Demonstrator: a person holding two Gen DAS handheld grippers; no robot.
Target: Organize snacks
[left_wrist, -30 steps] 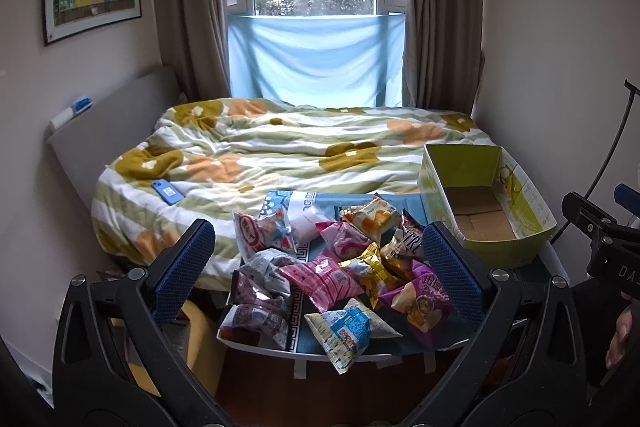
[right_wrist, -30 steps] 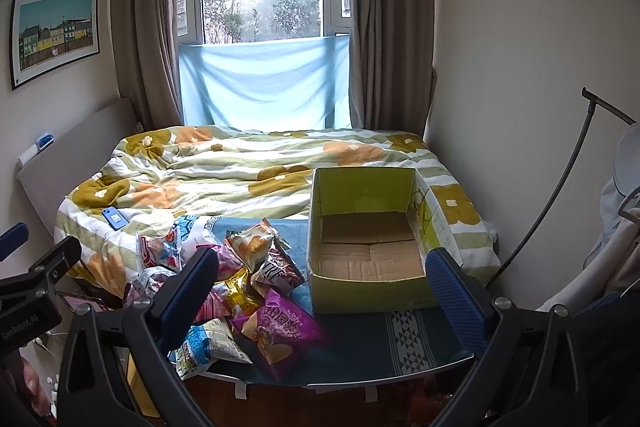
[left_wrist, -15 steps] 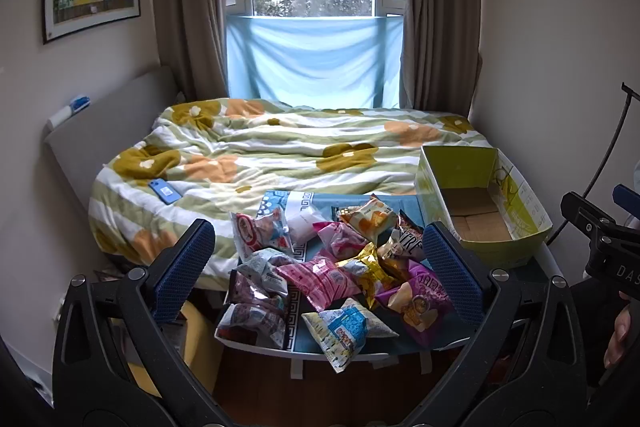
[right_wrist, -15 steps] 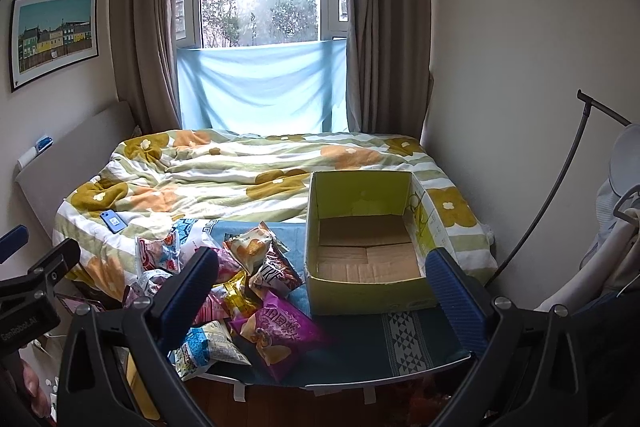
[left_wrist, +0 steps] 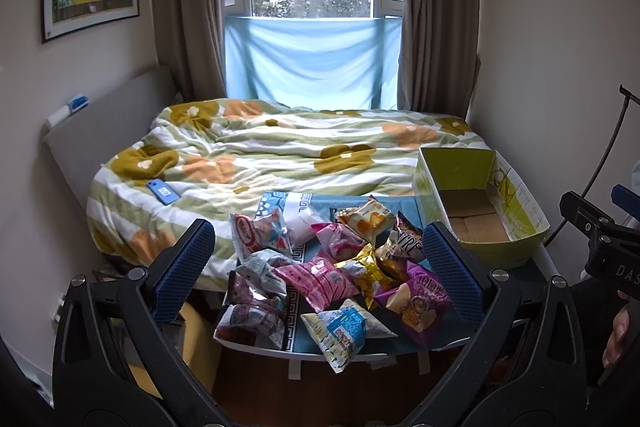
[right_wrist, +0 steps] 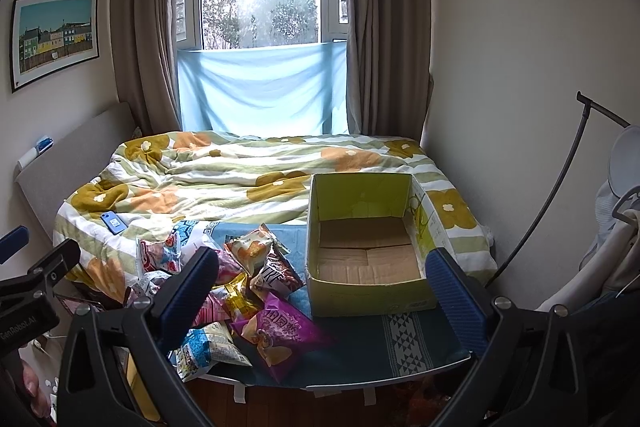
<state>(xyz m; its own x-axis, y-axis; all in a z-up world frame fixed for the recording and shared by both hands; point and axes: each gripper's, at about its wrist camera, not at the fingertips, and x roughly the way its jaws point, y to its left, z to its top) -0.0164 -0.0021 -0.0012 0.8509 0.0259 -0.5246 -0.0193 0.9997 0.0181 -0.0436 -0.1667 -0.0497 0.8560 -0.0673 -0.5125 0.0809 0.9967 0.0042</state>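
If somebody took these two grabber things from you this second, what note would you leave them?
Left gripper: open, holding nothing, facing the snack pile.
Right gripper: open, holding nothing, facing the cardboard box.
Snacks: all heaped on the low table, left of the box.
Done: nothing packed; the box is empty.
Left: move every bag into the box, perhaps starting with the purple bag nearest it.

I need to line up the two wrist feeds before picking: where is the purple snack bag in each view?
Left wrist: purple snack bag lies lower right of centre, at the pile's near right edge, beside the right jaw.
Right wrist: purple snack bag lies lower left of centre, nearest the table's front edge.
Shared landmark: the open green cardboard box, to the bag's right and farther back.
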